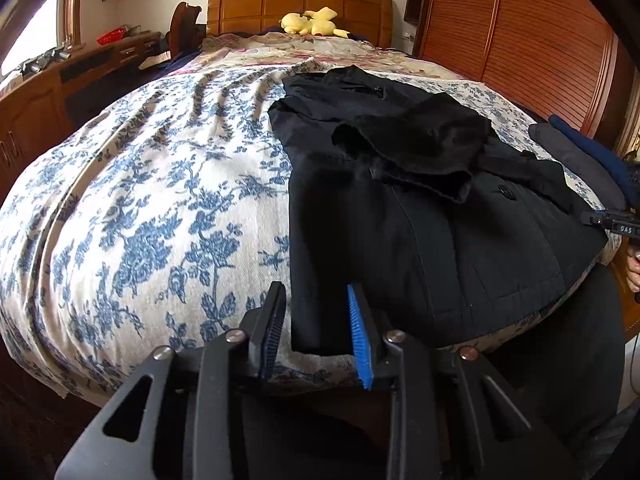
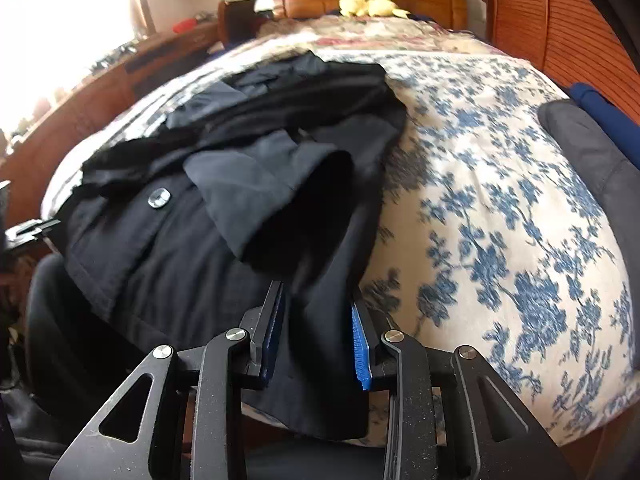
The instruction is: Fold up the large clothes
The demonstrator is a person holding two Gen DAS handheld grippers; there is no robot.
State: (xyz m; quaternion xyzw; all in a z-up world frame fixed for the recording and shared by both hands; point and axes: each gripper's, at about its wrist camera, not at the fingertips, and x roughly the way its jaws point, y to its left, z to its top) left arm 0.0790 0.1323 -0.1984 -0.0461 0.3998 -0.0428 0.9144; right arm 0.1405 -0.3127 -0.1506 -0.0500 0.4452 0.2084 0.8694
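A large black coat lies spread on the bed, its hem toward me, one sleeve folded across its chest. My left gripper is open at the coat's near left hem corner, fabric between the blue pads without being clamped. In the right wrist view the same coat fills the left half, with a button showing. My right gripper is open over the coat's near right hem edge. The right gripper's tip also shows in the left wrist view.
The bed has a blue-flowered white cover and a wooden headboard with a yellow plush toy. Folded dark and blue clothes lie at the bed's right edge. A wooden wardrobe stands right, a desk left.
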